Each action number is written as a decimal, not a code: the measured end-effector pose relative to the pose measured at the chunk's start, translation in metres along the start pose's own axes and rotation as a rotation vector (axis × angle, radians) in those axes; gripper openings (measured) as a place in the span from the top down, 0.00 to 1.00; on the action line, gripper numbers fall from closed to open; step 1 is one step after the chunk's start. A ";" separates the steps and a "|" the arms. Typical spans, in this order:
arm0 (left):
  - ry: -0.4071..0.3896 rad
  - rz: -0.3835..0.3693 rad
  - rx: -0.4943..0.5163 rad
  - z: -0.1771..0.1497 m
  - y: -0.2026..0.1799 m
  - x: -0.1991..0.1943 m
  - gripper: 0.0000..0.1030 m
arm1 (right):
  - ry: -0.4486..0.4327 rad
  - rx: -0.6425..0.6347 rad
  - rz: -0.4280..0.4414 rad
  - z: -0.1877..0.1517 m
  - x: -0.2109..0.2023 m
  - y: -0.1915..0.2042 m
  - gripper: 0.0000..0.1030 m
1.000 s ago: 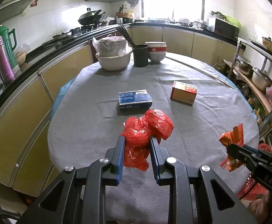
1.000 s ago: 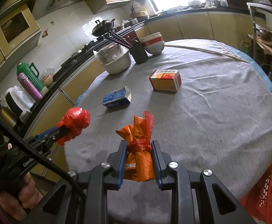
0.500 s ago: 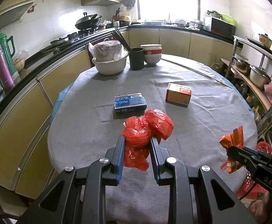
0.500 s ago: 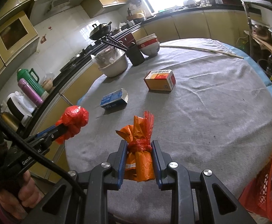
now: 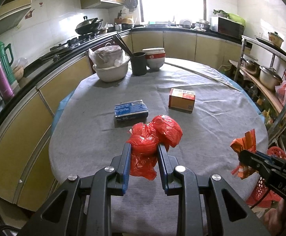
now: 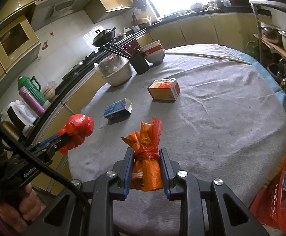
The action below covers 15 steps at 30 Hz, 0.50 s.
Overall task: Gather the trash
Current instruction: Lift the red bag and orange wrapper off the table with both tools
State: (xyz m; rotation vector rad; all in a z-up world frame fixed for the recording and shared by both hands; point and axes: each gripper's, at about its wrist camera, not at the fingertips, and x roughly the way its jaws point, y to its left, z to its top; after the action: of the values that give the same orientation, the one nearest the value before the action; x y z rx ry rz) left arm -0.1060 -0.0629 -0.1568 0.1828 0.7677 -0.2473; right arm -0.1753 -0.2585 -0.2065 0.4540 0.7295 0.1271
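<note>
Looking around, this is a kitchen with a round table (image 5: 211,122) under grey cloth. Two boxes, blue (image 5: 131,110) and orange (image 5: 181,100), still wait there. A red basket (image 6: 276,192) sits beside it. The left gripper (image 5: 144,153) squeezes a red bag (image 5: 154,135); the right gripper (image 6: 146,158) squeezes an orange wrapper (image 6: 147,157), both above the table.
</note>
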 end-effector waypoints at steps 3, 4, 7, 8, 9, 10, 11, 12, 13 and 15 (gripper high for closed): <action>0.000 -0.003 0.010 0.001 -0.006 0.000 0.73 | -0.007 0.010 0.000 0.001 -0.004 -0.005 0.73; 0.000 -0.006 0.014 0.001 -0.007 0.000 0.73 | -0.008 0.014 0.001 0.001 -0.005 -0.006 0.73; 0.003 -0.014 0.023 0.001 -0.013 0.001 0.73 | -0.015 0.019 -0.003 0.002 -0.008 -0.010 0.73; 0.002 -0.015 0.027 0.001 -0.015 0.001 0.73 | -0.016 0.022 -0.003 0.002 -0.009 -0.011 0.73; 0.002 -0.016 0.029 0.001 -0.017 0.001 0.73 | -0.017 0.025 -0.002 0.002 -0.009 -0.012 0.73; 0.003 -0.020 0.033 0.001 -0.019 0.001 0.73 | -0.019 0.028 -0.002 0.002 -0.011 -0.013 0.73; 0.004 -0.022 0.035 0.002 -0.021 0.001 0.73 | -0.021 0.030 -0.004 0.002 -0.011 -0.014 0.73; 0.004 -0.023 0.037 0.002 -0.021 0.001 0.73 | -0.023 0.033 -0.005 0.002 -0.012 -0.015 0.73; 0.002 -0.024 0.041 0.002 -0.023 0.000 0.73 | -0.024 0.036 -0.003 0.002 -0.013 -0.017 0.73; 0.001 -0.026 0.045 0.003 -0.025 0.001 0.73 | -0.029 0.038 -0.005 0.003 -0.015 -0.018 0.73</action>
State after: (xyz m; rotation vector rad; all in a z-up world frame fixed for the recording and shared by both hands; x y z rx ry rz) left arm -0.1111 -0.0880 -0.1573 0.2154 0.7668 -0.2895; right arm -0.1857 -0.2800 -0.2034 0.4895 0.7053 0.1021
